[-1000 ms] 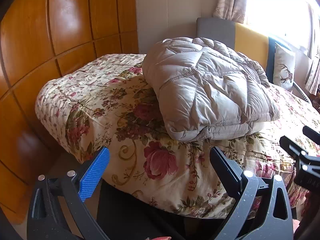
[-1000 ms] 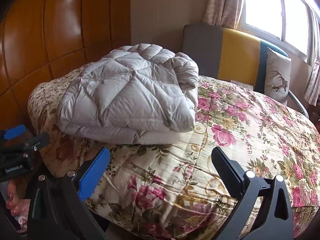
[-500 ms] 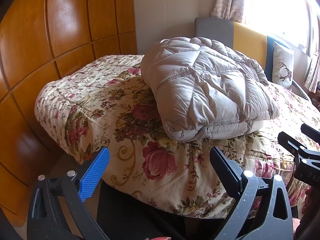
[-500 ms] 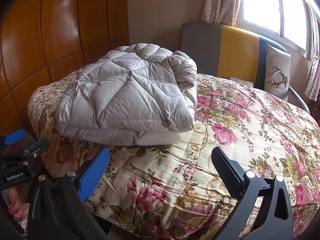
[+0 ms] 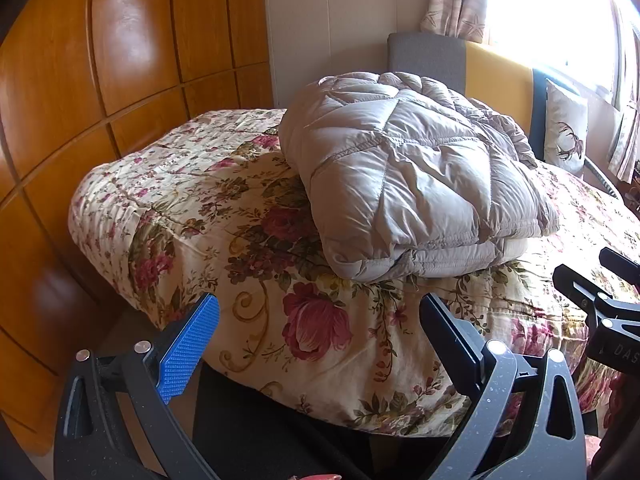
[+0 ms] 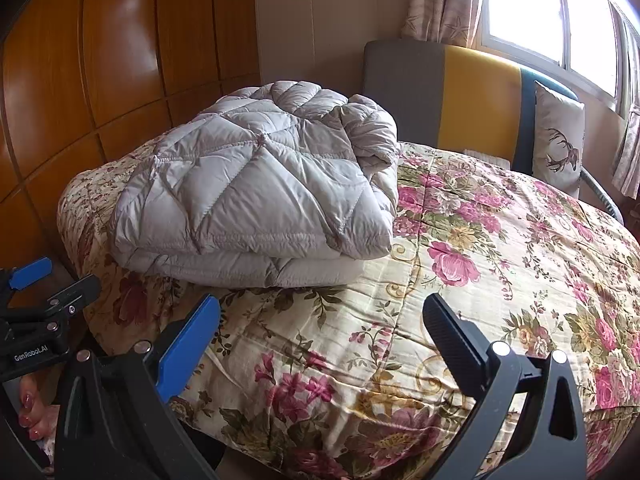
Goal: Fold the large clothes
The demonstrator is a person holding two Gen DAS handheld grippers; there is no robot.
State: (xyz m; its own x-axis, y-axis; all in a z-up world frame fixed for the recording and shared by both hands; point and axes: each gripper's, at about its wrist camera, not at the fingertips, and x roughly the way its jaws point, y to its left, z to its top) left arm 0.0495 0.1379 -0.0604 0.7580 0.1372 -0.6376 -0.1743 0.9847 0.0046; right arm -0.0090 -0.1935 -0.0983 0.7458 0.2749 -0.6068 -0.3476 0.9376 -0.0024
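Folded grey quilted down coat (image 5: 408, 184) lies on the bed (image 5: 224, 208), a thick bundle stacked in layers on the floral bedspread, near the foot edge and toward the side by the wooden wardrobe (image 5: 100, 80). In the right wrist view we see the same coat (image 6: 256, 188) on the left part of the bed (image 6: 500, 240), its puffy folded edge facing us.

We hold our left hand-held gripper (image 5: 318, 336) wide open in front of the bed's edge, below the coat and apart from it, gripping nothing; its blue pad sits on one finger, a black pad on the other. Our right hand-held gripper (image 6: 320, 336) is likewise spread wide and empty, in front of the bedspread, to the right of the coat. Each gripper shows at the edge of the other's view: the right one (image 5: 600, 308) at the right edge, the left one (image 6: 36, 312) at the left edge.

Beyond the bed we see a grey and yellow headboard (image 6: 440, 96), a white cushion with a deer print (image 6: 558, 140), patterned curtains (image 6: 444, 0) and a bright window (image 6: 520, 4).
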